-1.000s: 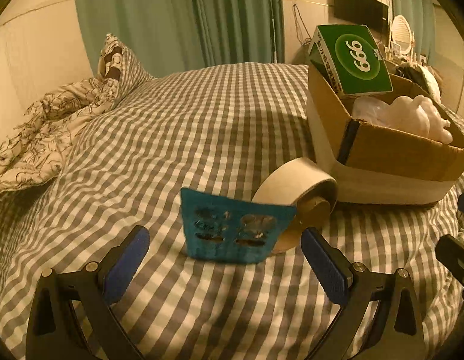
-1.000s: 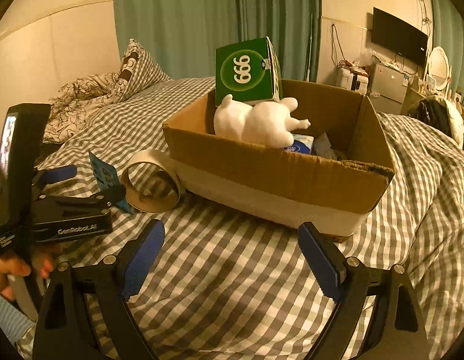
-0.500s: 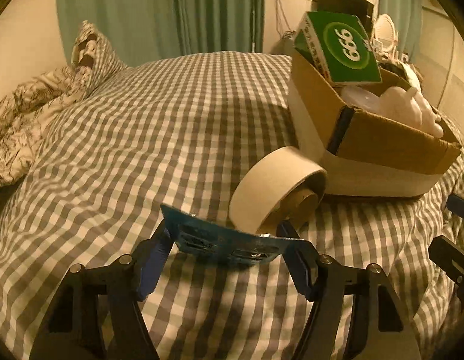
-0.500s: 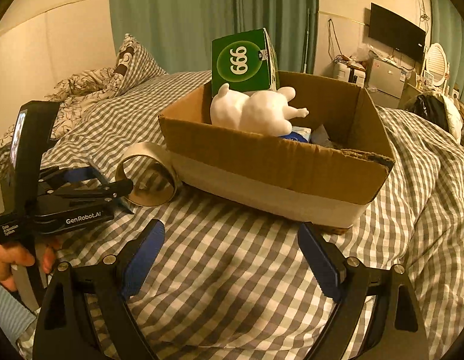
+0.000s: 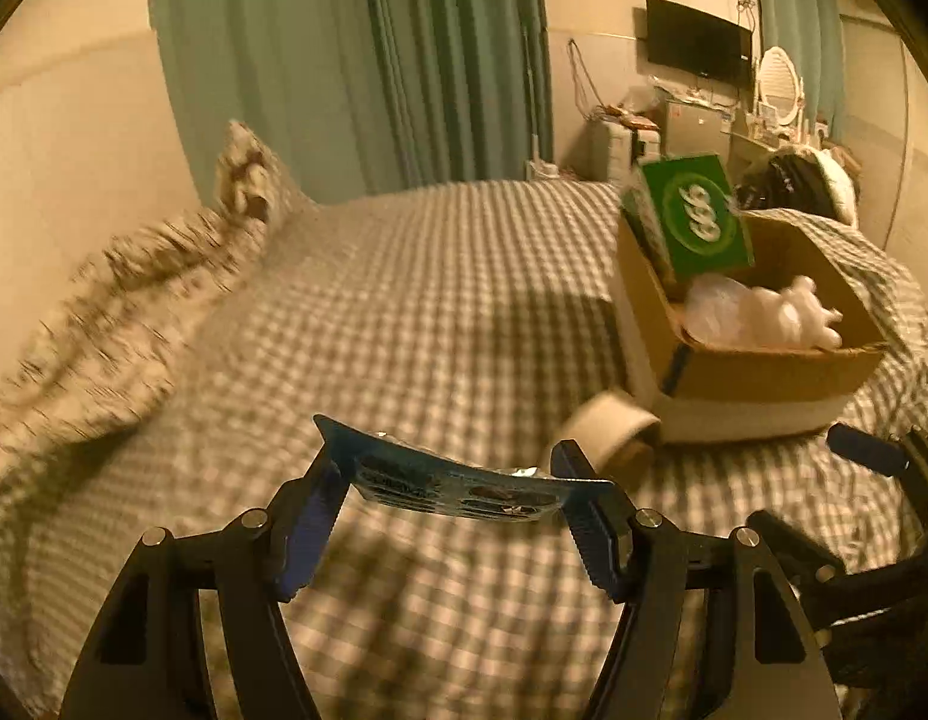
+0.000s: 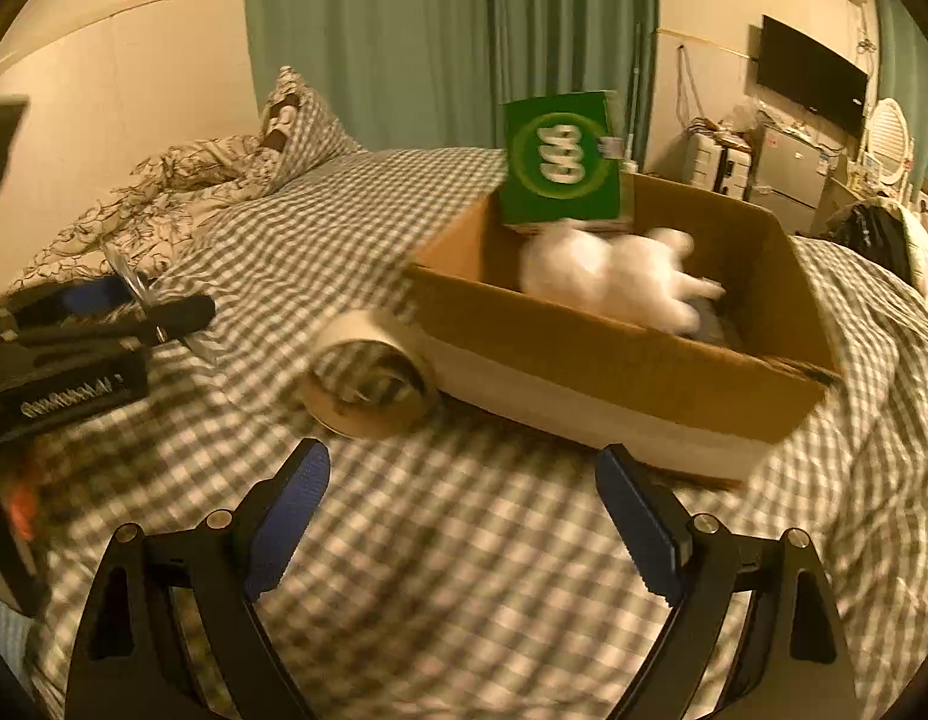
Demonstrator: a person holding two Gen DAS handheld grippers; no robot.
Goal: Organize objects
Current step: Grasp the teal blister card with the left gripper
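- My left gripper [image 5: 449, 495], jaws just closed, clamps the blue blister card [image 5: 458, 483], lifted clear of the checked bedspread [image 5: 404, 300].
- My right gripper [image 6: 461, 513] hangs wide open and empty, near the cardboard box [image 6: 614, 360].
- A tape roll [image 6: 368, 381] lies against that box.

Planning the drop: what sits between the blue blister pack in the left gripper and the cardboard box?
The tape roll, lying against the cardboard box, ahead of the blue blister pack clamped in the left gripper; both wrist views show it.

**Cloth, cardboard and plastic**

Matt checked cloth is covering the bed [image 5: 452, 312]. The box [image 6: 614, 354] is showing plain matt cardboard — as is the tape roll [image 6: 368, 378]. The blister card [image 5: 458, 483] is glinting with foil. The toy [image 6: 614, 276] is looking soft, and the green carton [image 6: 560, 159] smooth printed card.
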